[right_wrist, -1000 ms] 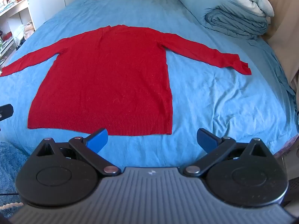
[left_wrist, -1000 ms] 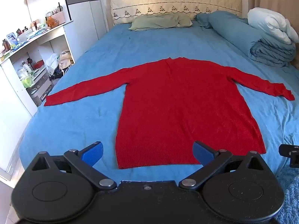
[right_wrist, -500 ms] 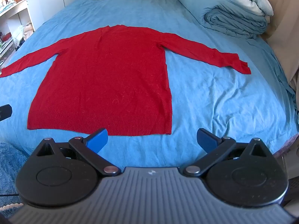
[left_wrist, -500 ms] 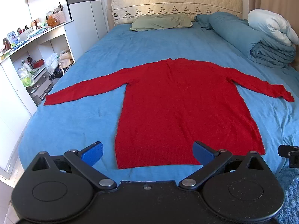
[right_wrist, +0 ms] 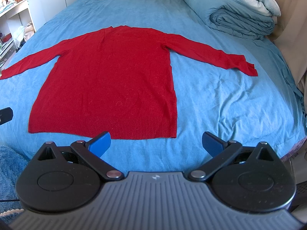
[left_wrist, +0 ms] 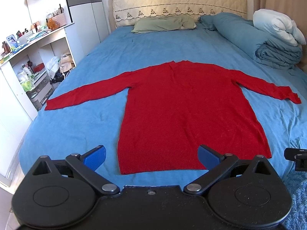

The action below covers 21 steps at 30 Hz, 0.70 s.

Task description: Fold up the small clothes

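A red long-sleeved sweater (left_wrist: 188, 111) lies flat on the blue bed sheet (left_wrist: 73, 126), both sleeves spread out sideways, hem toward me. It also shows in the right wrist view (right_wrist: 111, 76). My left gripper (left_wrist: 151, 156) is open and empty, held just short of the hem near its left half. My right gripper (right_wrist: 156, 142) is open and empty, held just short of the hem's right corner. Neither gripper touches the sweater.
A rolled blue duvet (left_wrist: 268, 46) with a white quilt (left_wrist: 278, 25) lies along the bed's right side. A green pillow (left_wrist: 163, 22) lies at the headboard. White shelves (left_wrist: 28, 61) with clutter stand left of the bed. A blue rug (right_wrist: 9, 161) lies at the bed's foot.
Both grippers have shifted slightly; the view has tilted a little. The sweater has not moved and both grippers stay open.
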Motion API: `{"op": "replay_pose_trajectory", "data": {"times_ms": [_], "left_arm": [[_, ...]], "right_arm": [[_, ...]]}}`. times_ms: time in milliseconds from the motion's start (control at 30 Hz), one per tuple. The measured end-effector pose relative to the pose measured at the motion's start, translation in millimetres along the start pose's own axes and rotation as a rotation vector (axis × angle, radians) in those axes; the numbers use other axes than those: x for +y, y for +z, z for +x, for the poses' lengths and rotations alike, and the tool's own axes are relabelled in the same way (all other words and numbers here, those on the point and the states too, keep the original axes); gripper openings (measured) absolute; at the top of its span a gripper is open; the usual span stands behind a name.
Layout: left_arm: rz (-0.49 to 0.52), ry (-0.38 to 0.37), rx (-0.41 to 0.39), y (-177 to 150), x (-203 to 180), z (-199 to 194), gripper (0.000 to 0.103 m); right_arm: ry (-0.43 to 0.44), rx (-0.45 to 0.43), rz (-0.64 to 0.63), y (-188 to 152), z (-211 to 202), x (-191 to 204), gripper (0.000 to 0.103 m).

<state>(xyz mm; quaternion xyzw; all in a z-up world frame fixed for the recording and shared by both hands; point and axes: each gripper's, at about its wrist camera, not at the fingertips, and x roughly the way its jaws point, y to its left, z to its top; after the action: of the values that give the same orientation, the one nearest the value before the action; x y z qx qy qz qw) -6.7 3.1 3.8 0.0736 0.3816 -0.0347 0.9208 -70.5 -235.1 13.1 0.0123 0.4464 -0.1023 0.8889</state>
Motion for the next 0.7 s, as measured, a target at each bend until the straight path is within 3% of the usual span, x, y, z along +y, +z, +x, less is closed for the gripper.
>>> {"op": "replay_pose_trajectory", "data": {"times_ms": [700], "left_arm": [[-0.001, -0.001, -0.007, -2.0, -0.3, -2.9, 0.103]], "right_arm": [[0.001, -0.002, 0.003, -0.2, 0.6, 0.5, 0.103]]}}
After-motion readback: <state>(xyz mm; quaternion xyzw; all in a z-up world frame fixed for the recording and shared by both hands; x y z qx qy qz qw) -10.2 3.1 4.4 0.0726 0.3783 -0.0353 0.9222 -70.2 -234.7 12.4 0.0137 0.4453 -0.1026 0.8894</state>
